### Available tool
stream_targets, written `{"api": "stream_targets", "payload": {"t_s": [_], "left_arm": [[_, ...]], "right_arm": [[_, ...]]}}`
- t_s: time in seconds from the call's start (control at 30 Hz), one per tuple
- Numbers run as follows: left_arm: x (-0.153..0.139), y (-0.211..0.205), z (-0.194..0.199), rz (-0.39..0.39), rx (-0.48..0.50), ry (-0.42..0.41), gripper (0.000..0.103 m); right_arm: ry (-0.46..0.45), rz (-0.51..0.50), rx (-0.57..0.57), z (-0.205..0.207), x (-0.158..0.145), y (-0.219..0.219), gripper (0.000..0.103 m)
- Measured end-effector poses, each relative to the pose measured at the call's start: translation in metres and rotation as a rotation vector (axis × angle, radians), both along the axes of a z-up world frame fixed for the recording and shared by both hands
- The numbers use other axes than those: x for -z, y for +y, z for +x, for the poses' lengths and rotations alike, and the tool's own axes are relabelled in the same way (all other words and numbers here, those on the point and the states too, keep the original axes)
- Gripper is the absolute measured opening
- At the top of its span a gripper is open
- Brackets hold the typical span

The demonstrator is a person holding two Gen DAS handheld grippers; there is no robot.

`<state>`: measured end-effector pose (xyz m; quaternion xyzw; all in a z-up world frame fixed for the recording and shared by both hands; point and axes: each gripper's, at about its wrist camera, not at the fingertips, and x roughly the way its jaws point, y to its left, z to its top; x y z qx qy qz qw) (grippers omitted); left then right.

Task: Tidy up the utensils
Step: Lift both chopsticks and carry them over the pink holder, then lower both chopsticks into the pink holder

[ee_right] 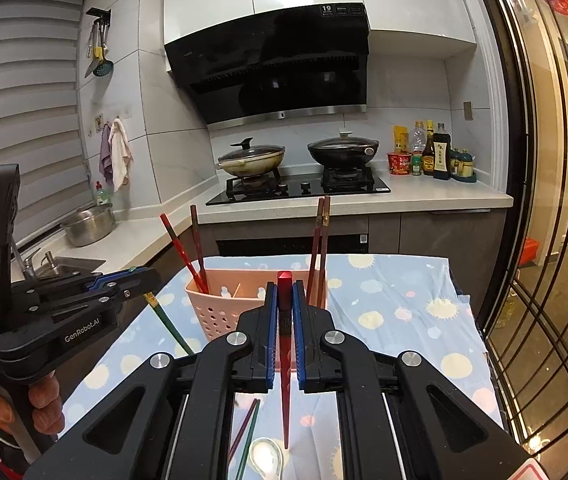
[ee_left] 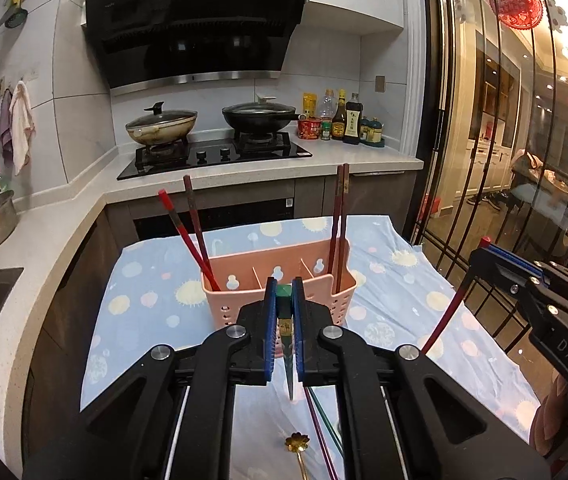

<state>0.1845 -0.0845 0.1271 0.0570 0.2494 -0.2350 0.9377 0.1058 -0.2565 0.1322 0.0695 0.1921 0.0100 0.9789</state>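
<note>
Two chopsticks held upright, near the pink basket, ready for sorting.

Cloth-covered tabletop (ee_left: pixel 400 280) spread wide, with pink basket (ee_left: pixel 279 296) toward the far middle, divided into compartments: two red chopsticks (ee_left: pixel 191 236) leaning in the left one, two brown chopsticks (ee_left: pixel 340 220) standing in the right one, middle compartments seemingly bare. Left gripper (ee_left: pixel 284 320) closed narrow on a green chopstick (ee_left: pixel 286 344), tip down, pinched near its thick top end. Right gripper (ee_right: pixel 284 320) likewise closed narrow on a red chopstick (ee_right: pixel 284 360), tip down. Loose on the near cloth: thin purple and green sticks (ee_left: pixel 320 424), gold flower spoon (ee_left: pixel 298 446), white spoon (ee_right: pixel 265 458). Judged light, stiff and slick; best gripped near the square thick end, so no twisting between the pads.
</note>
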Motion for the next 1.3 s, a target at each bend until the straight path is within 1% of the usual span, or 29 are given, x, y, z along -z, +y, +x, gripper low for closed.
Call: {"api": "stream_targets", "payload": {"t_s": [0.23, 0.53, 0.63, 0.8, 0.9, 1.03, 1.3], "left_arm": [[-0.031, -0.006, 0.008, -0.011, 0.005, -0.062, 0.007], [-0.092, -0.015, 0.013, -0.041, 0.012, -0.178, 0.007], [-0.109, -0.019, 0.021, -0.048, 0.019, -0.201, 0.007], [-0.125, -0.026, 0.040, -0.051, 0.022, -0.214, 0.007], [-0.126, -0.032, 0.054, -0.043, 0.018, -0.209, 0.007], [-0.118, -0.038, 0.073, -0.033, 0.015, -0.184, 0.007], [-0.076, -0.041, 0.106, -0.011, 0.002, -0.090, 0.007]], "right_arm": [[-0.042, 0.007, -0.015, 0.020, -0.027, 0.001, 0.007], [-0.114, 0.016, -0.009, 0.052, -0.080, -0.003, 0.007], [-0.128, 0.015, -0.004, 0.067, -0.095, -0.003, 0.007], [-0.132, 0.026, -0.002, 0.095, -0.112, -0.005, 0.007], [-0.120, 0.037, -0.006, 0.112, -0.111, -0.005, 0.007], [-0.087, 0.032, -0.012, 0.133, -0.099, -0.002, 0.008], [0.015, 0.023, -0.015, 0.167, -0.055, 0.000, 0.008]]}}
